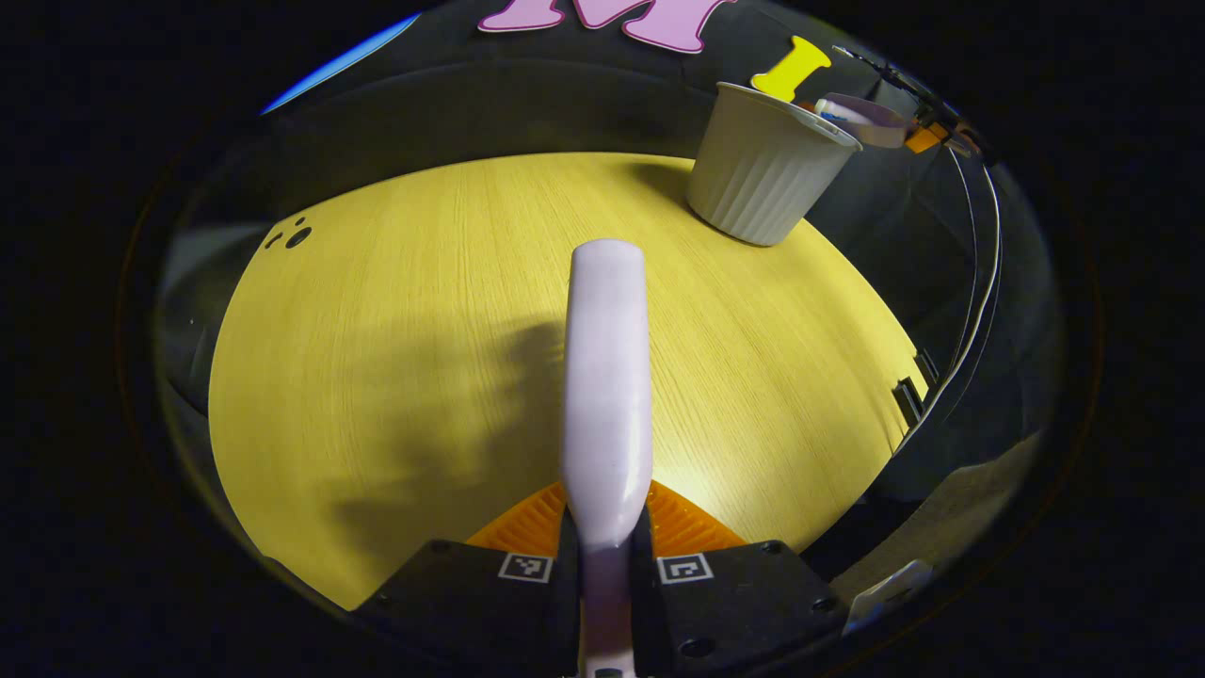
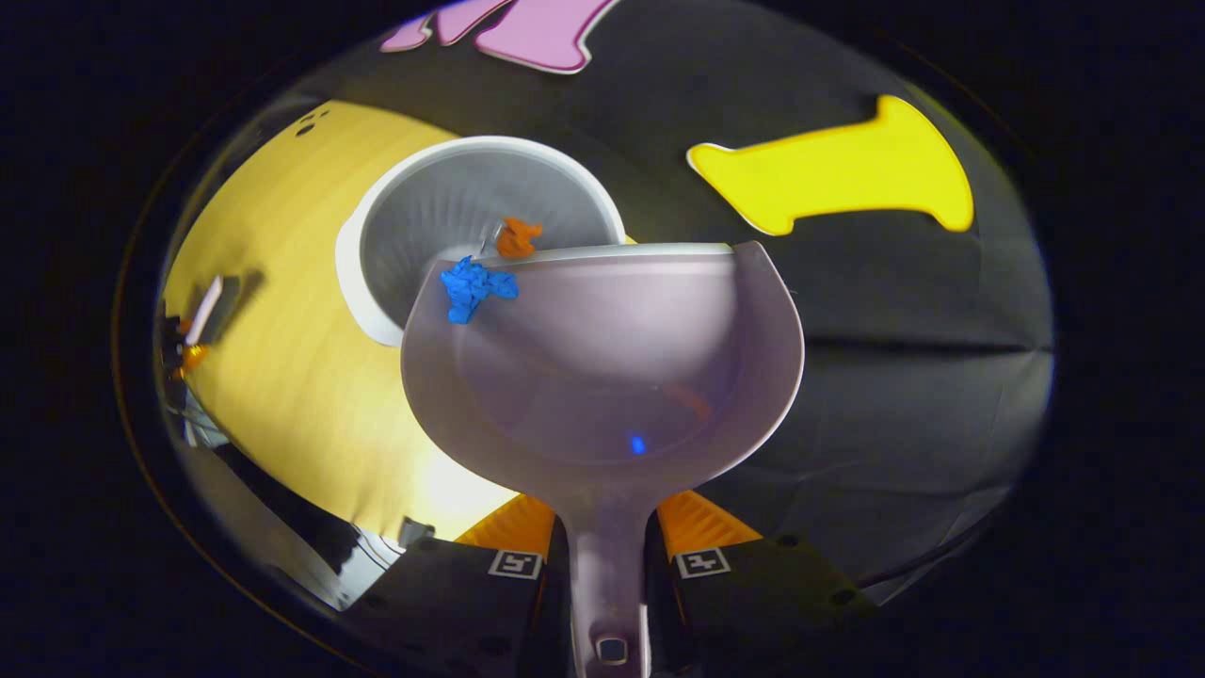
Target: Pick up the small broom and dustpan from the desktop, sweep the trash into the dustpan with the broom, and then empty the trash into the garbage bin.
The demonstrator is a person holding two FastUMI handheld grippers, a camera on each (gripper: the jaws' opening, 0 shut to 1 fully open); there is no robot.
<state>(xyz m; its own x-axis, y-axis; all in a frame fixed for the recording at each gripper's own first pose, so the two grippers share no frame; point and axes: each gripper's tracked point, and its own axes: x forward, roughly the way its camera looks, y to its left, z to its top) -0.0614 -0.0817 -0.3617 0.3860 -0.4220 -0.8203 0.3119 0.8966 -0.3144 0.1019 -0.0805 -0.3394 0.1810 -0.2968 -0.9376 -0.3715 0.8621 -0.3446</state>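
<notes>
Emptying step under way, judging by layout; right gripper [image 2: 607, 556] clamped on dustpan [image 2: 602, 377] handle, lip over garbage bin [image 2: 471, 217]; orange scrap [image 2: 518, 237] at the lip over bin, blue scrap [image 2: 475, 287] on pan lip; left gripper [image 1: 607, 556] clamped on broom [image 1: 607, 377] above bare tabletop [image 1: 377, 330]; left: tip out blue scrap.

**Wooden desktop with one bin**

The desktop [image 1: 405, 377] is pale yellow wood with fine grain. In the left gripper view, a white ribbed garbage bin [image 1: 764, 169] stands upright on it toward one o'clock, near the far edge. Small dark holes [image 1: 294, 234] mark the surface at ten o'clock. A soft shadow lies across the near middle.
</notes>
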